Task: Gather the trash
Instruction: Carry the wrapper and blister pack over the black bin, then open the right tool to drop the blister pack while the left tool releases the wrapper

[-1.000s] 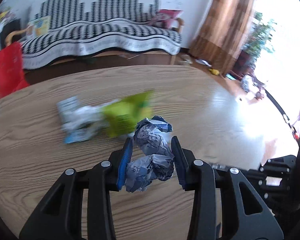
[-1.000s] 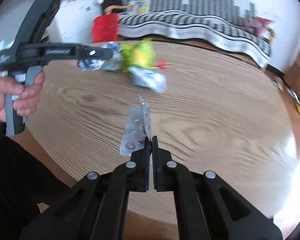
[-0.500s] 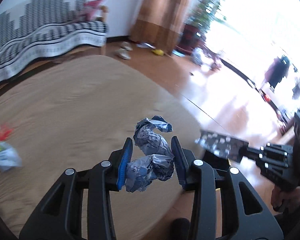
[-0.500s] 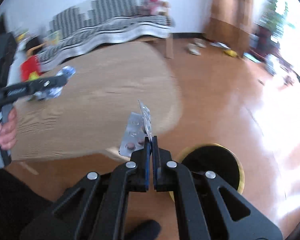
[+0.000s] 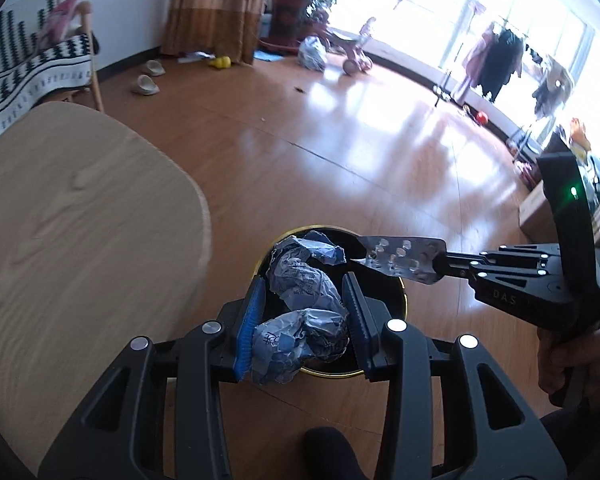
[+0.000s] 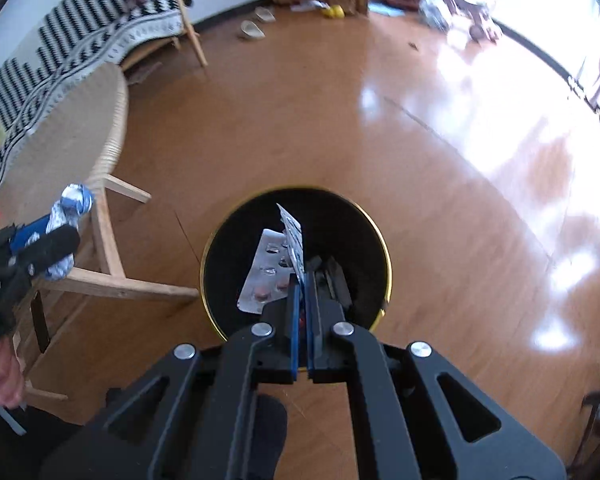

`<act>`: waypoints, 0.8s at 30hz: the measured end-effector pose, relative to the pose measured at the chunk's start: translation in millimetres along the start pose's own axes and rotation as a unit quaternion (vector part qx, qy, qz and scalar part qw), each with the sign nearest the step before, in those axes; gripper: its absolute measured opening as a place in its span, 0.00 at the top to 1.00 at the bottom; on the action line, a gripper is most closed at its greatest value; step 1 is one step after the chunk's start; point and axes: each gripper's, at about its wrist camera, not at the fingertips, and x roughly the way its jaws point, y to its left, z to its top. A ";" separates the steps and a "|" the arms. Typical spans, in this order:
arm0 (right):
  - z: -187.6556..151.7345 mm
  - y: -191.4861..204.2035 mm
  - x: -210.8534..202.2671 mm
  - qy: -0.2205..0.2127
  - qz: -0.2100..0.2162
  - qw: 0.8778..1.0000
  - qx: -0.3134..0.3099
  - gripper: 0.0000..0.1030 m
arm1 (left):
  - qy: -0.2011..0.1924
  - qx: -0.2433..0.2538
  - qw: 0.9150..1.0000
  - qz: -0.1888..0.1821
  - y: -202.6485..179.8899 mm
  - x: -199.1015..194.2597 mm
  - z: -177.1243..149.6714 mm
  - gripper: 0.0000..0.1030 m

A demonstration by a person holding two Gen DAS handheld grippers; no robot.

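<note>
A round black bin with a gold rim (image 5: 403,300) (image 6: 374,236) stands on the wooden floor beside the table. My left gripper (image 5: 302,284) is shut on a crumpled blue-and-white wrapper (image 5: 300,280) and hangs over the bin's mouth. My right gripper (image 6: 302,280) is shut on silver pill blister packs (image 6: 266,268), held above the bin's opening. In the left wrist view the right gripper (image 5: 446,260) reaches in from the right with the blister pack (image 5: 400,258) over the bin. The left gripper (image 6: 66,240) shows at the left edge of the right wrist view, wrapper (image 6: 70,204) in it.
The oval wooden table (image 5: 80,220) (image 6: 60,128) lies to the left, with its legs (image 6: 112,248) near the bin. A black-and-white sofa (image 6: 80,36), slippers (image 5: 146,80) and a curtain (image 5: 216,4) are farther back. A hand (image 5: 568,360) holds the right gripper's handle.
Both grippers swung off the table and down to the floor bin, keeping their loads. The trash left on the table has passed out of view.
</note>
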 end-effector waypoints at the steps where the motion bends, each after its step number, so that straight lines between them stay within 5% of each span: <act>1: 1.1 3.6 2.4 0.003 -0.003 1.000 0.000 0.97 | 0.003 0.001 1.000 -0.001 -0.5 4.4 1.5 0.62; 22: 15.5 2.6 8.1 0.015 -0.002 0.999 0.033 0.94 | 0.030 0.014 0.999 -0.012 -12.7 35.1 4.4 0.62; 23: 15.7 1.8 7.2 0.014 -0.001 0.999 0.035 0.85 | 0.031 0.013 0.999 -0.013 -12.4 36.0 4.8 0.62; 24: 16.2 0.2 5.9 0.011 -0.001 0.999 0.038 0.55 | 0.032 0.013 0.999 -0.014 -12.4 36.5 5.0 0.62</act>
